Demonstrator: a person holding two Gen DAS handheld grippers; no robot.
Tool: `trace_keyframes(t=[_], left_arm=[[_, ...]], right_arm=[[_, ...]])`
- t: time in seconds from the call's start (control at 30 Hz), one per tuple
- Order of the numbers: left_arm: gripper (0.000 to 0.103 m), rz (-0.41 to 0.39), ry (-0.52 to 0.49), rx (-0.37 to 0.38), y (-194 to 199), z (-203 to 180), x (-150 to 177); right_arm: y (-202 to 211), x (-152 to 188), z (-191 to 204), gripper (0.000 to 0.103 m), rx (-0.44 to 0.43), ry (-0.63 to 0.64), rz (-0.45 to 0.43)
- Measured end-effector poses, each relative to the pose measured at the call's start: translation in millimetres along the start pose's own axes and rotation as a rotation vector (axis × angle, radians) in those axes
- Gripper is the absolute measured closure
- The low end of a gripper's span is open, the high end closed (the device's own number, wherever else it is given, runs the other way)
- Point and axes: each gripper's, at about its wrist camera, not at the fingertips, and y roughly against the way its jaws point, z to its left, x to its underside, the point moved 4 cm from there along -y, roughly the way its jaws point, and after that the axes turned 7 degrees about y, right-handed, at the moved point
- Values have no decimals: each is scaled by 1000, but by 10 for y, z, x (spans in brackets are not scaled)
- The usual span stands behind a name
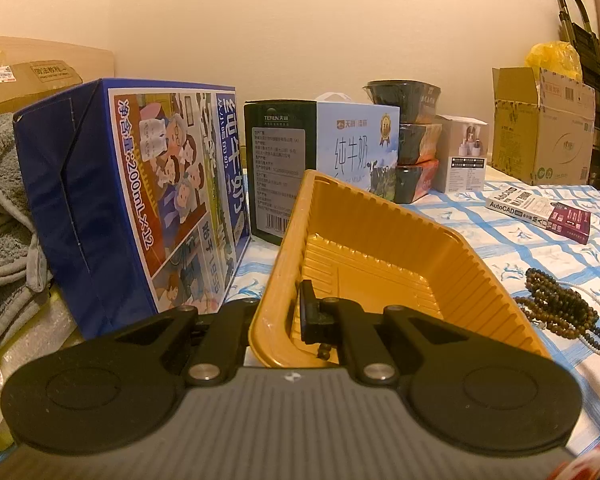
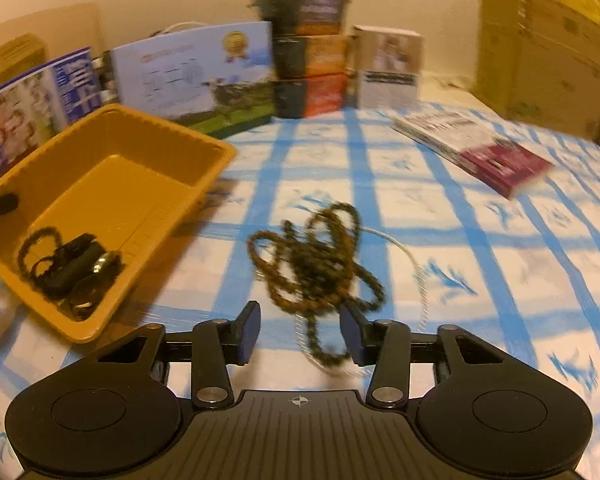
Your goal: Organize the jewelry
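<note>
Left gripper (image 1: 278, 312) pinches the yellow tray's (image 1: 380, 216) rim; right gripper (image 2: 300, 330) gapes wide above beads (image 2: 316, 264).

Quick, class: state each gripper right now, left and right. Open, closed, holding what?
Left gripper: closed on the yellow tray wall.
Right gripper: open, empty, over the bead necklace.

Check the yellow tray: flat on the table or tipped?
Tipped. The left tongs clamp the yellow tray's near wall; its far end rides high, and dark bracelets have gathered in its low corner.
</note>
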Motion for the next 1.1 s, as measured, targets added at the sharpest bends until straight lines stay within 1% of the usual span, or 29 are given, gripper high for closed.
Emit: trace_keyframes(t=[0.07,0.2,0.33,0.43,0.57,0.63,0.83,1.03,1.1], left_arm=[[95,0,0,1,1,0,0],[96,1,2,0,0,1,1],[95,0,1,0,0,-1,0],[95,1,0,1,-3,2,0],[95,1,0,1,-7,3,0],[95,1,1,2,-6,3,-1],[95,1,1,6,-20,8,1],[95,1,-1,6,-23,9,0],[95,0,0,6,-22,10,0]], right_arm=[[-87,-25,66,72,-37,6,9],[-274,-55,195,74,-77,7,31],[-494,-63,248,74,-105,-44,67],[-643,-63,218,74,-97,-90,83],[-723,-112,144,74,-71,-120,56],[-757,-147,148,74,-54,-97,51],[-844,-153,261,74,-18,53,38],[-870,-106,261,74,-37,122,20],[-879,-105,251,78,-47,137,18]])
